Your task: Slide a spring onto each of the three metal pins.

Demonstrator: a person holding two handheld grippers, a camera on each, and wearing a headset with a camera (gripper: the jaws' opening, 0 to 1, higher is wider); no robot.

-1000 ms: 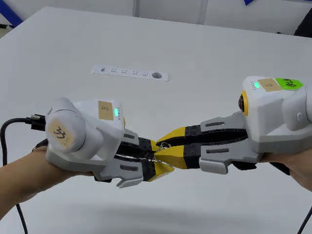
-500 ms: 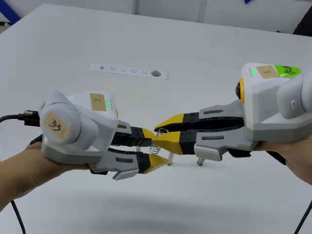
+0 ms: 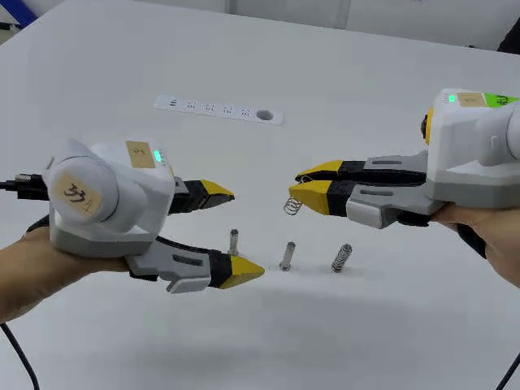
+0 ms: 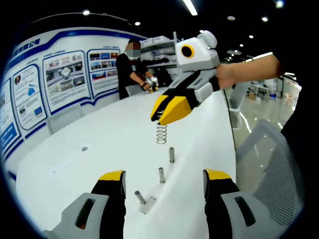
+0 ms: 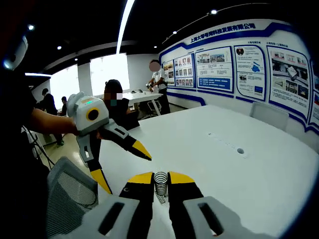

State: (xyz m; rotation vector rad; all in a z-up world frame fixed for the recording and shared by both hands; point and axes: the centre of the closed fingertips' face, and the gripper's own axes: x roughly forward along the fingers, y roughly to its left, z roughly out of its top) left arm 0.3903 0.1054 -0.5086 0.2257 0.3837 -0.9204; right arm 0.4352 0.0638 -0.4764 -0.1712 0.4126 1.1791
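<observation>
Grippers held apart above the white table [image 3: 122, 65], as I see them from the head view. Right gripper [image 3: 295, 182]: jaws pressed together on the top coils of a spring [image 3: 292, 206], which hangs below the yellow tips, clear of the table and touching none of the pins. In my right gripper view the same spring stands pinched between the two jaw tips. Left gripper [image 3: 248, 234]: jaws spread wide, nothing between them, one tip behind the row of pins and the other in front of it.

Three metal pins stand in a row on the table, below the gap between the grippers. Left pin [image 3: 234, 241]: bare. Middle pin [image 3: 287, 255]: bare. Right pin [image 3: 346, 248]: tilted, with a second spring [image 3: 340, 262] at it. I cannot tell whether that spring sits around the pin or leans beside it. A white power strip [image 3: 218, 111] lies farther back, well apart from the pins.
</observation>
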